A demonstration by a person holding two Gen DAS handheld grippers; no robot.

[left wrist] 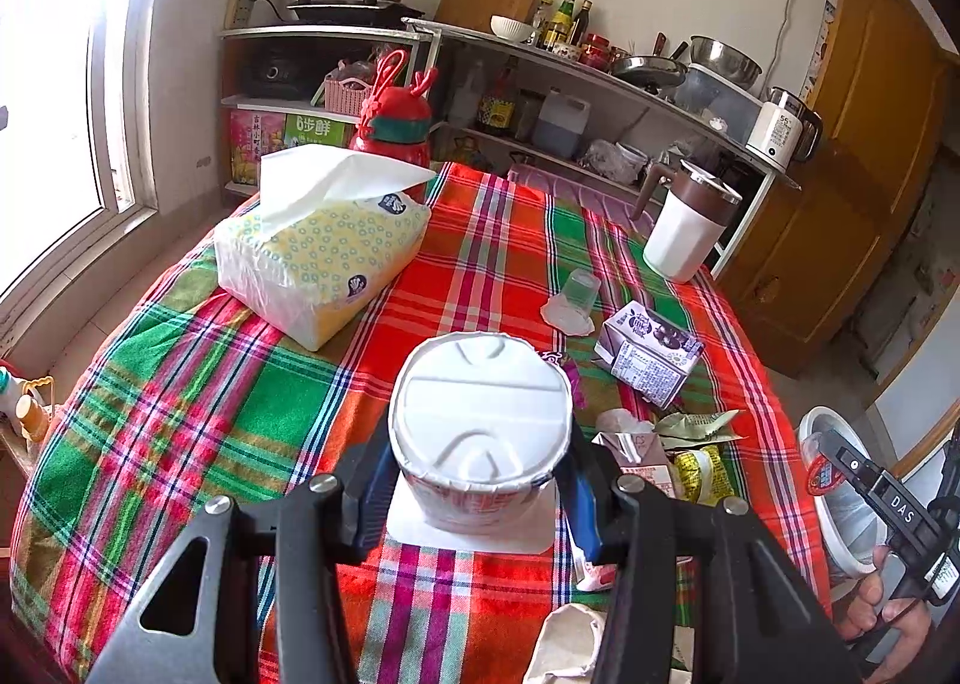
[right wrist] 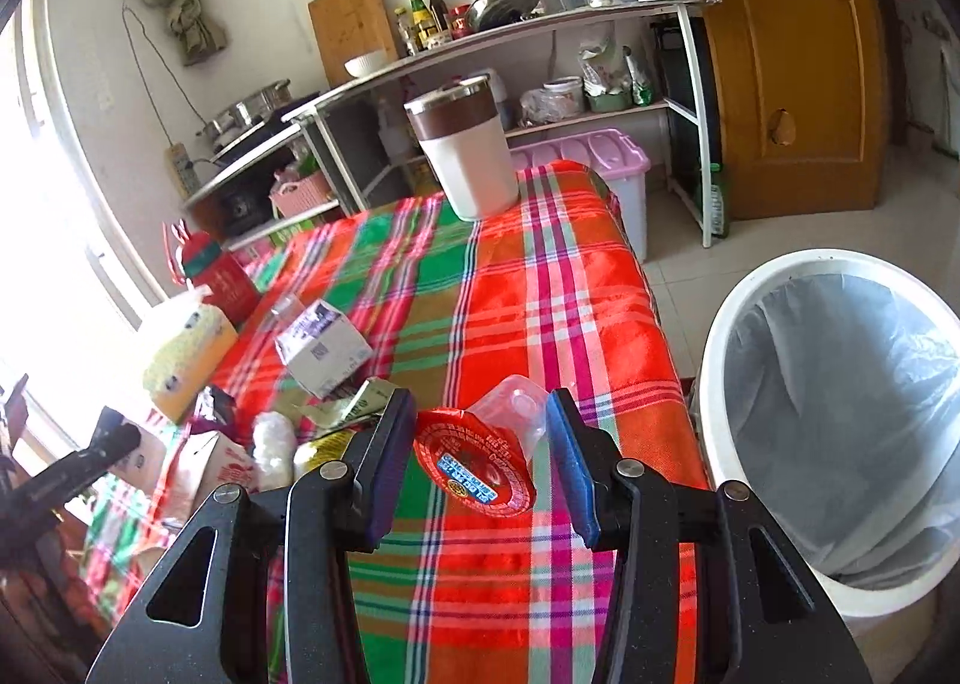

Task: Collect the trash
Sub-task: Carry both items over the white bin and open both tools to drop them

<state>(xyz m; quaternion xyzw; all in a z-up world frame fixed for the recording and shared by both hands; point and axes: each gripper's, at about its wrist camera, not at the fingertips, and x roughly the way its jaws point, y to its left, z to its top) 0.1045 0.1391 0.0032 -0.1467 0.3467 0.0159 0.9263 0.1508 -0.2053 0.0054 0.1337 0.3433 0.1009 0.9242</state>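
Observation:
My left gripper (left wrist: 480, 465) is shut on a white instant-noodle cup (left wrist: 480, 402) with red print, held just above the plaid tablecloth (left wrist: 198, 384). The blue pads press on both of its sides. My right gripper (right wrist: 480, 408) is shut on a small clear jelly cup (right wrist: 477, 462) with a red foil lid, near the table's right edge. A white trash bin (right wrist: 750, 288) lined with a pale bag stands on the floor, to the right of that gripper. More trash lies on the cloth: a purple milk carton (left wrist: 651, 354), a clear plastic cup (left wrist: 579, 294) and crumpled wrappers (left wrist: 696, 426).
A tissue pack (left wrist: 318, 258) lies at the table's left. A white and brown jug (left wrist: 684, 228) and a red bottle (left wrist: 393, 126) stand at the far edge. Kitchen shelves (left wrist: 600, 78) line the wall behind, and a lilac bin (right wrist: 606, 156) sits beyond the table.

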